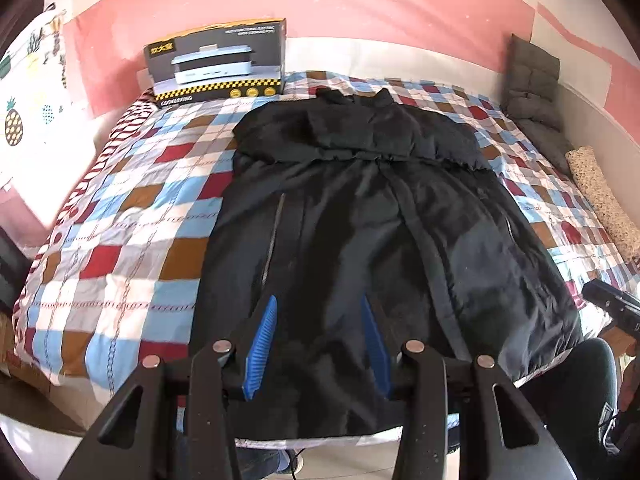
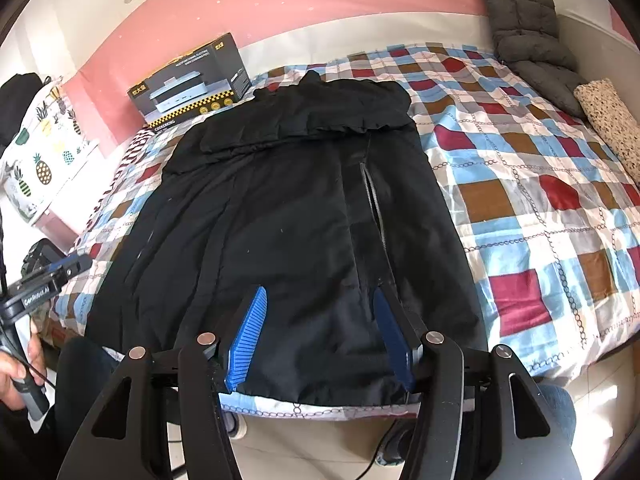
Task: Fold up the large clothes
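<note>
Black coat (image 1: 360, 208) lying flat on checkered bed (image 1: 120, 220) (hem nearest). Left gripper (image 1: 318, 344), right gripper (image 2: 320, 336) both hovering above hem, jaws parted, holding nothing.

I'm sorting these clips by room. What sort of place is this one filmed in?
Most likely a bedroom in a home. A bed with a checkered quilt fills the view, a pineapple-print pillow sits at its side, and a black coat lies spread on it beneath a pink wall.
</note>
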### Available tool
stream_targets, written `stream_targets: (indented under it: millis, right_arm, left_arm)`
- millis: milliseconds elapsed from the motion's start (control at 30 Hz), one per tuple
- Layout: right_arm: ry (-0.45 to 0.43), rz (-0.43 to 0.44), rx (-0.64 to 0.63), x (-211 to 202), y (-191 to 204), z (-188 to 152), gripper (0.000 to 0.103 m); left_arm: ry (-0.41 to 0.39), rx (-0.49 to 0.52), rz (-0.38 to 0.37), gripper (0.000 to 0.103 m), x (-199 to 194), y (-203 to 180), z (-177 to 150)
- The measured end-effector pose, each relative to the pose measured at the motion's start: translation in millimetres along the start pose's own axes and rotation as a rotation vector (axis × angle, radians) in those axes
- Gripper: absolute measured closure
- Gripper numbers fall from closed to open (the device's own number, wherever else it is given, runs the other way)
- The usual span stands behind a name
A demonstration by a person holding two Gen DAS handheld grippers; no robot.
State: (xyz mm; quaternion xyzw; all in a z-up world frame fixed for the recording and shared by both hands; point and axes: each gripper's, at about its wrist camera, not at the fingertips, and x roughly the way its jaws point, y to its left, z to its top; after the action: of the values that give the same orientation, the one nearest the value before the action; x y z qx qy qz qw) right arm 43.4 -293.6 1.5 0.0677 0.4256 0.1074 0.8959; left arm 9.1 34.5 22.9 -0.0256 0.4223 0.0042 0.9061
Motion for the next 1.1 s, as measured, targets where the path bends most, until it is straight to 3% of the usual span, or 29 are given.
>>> stream_targets:
  millis: [433, 633, 700, 1033, 1100]
  right_arm:
    - [0.031, -0.039, 0.042, 3.4, -20.2, -11.4, 0.046]
    - [0.079, -0.056, 0.096, 17.4, -46.8, -16.0, 0.044]
    - [0.099, -0.065, 0.115, 23.8, -58.8, -17.1, 0.033]
    - [0.154, -0.12, 0.214, 47.8, -114.2, -15.2, 0.033]
    - [0.162, -0.121, 0.244, 54.1, -124.6, -14.5, 0.033]
  left_arm:
    - [0.035, -0.067, 0.019, 0.053, 7.9, 33.9, -25.4]
    - [0.078, -0.109, 0.023, 0.046, 29.7, 55.4, -28.9]
    - [0.094, -0.125, 0.021, 0.044, 38.4, 63.2, -29.9]
    - [0.199, -0.237, 0.037, 0.04, 88.8, 109.6, -31.2]
    - [0.219, -0.255, 0.007, 0.04, 96.6, 113.9, -32.2]
